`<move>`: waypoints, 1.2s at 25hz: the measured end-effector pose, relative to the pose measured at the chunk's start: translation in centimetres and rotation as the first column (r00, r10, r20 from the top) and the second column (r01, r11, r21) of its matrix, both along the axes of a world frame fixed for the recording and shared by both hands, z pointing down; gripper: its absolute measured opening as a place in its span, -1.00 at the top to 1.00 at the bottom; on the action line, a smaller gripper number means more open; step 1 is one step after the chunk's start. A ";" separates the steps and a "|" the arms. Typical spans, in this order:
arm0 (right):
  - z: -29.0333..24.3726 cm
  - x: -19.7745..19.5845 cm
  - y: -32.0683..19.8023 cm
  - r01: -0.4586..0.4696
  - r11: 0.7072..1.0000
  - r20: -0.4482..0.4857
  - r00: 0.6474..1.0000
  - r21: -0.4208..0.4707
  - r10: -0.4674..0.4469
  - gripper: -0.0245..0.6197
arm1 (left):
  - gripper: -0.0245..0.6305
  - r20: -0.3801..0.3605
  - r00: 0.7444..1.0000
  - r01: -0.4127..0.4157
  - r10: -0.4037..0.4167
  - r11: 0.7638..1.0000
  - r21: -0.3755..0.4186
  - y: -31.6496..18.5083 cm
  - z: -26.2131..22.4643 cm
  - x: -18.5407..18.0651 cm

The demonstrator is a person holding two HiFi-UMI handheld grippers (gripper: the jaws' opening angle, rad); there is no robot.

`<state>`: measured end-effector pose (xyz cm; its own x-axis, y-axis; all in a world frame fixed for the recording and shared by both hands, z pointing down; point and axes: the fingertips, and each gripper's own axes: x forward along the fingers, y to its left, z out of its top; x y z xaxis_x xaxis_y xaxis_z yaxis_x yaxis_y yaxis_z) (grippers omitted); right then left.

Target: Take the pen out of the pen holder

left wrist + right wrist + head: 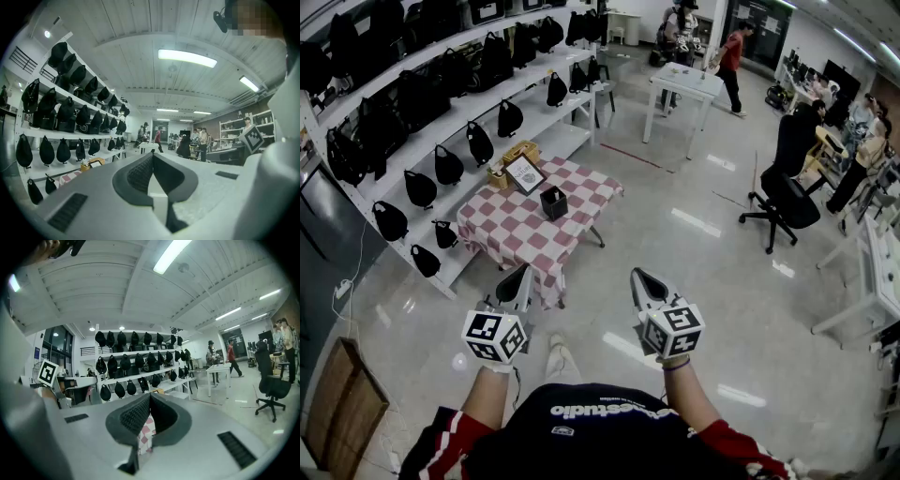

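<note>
As left gripper [523,277] hovers, right gripper [639,279] — alongside

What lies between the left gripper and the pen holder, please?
In the head view, only bare checkered tablecloth separates the left gripper from the pen holder.

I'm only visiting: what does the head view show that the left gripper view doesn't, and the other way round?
Only the head view: the black pen holder standing on the checked table, and the left gripper and the right gripper together, both held short of that table.

Only the left gripper view: the ceiling lights, and a close look along its own jaws, shut with nothing between them.

Both: the shelves of black bags, part of the checked table, and the white table farther off.
</note>
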<state>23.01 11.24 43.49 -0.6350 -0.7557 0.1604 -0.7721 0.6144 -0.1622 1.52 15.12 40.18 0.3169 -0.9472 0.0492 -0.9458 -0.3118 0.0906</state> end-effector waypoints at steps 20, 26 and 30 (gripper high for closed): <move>-0.6 -0.2 0.8 -0.009 1.000 0.026 1.000 0.022 0.008 0.94 | 0.91 -0.005 1.000 0.002 -0.002 1.000 -0.007 1.7 0.1 -0.2; -0.4 -0.7 0.8 0.001 1.000 0.030 1.000 0.002 -0.001 0.94 | 0.91 -0.009 1.000 0.007 -0.007 1.000 -0.009 1.6 0.0 -0.6; 0.0 -1.0 0.5 0.004 1.000 0.027 1.000 -0.005 -0.004 0.94 | 0.91 -0.008 1.000 0.008 -0.008 1.000 -0.011 1.0 0.4 -0.7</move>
<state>22.04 11.72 43.44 -0.6420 -0.7525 0.1471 -0.7652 0.6165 -0.1856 0.80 16.09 40.56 0.3101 -0.9490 0.0574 -0.9474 -0.3034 0.1019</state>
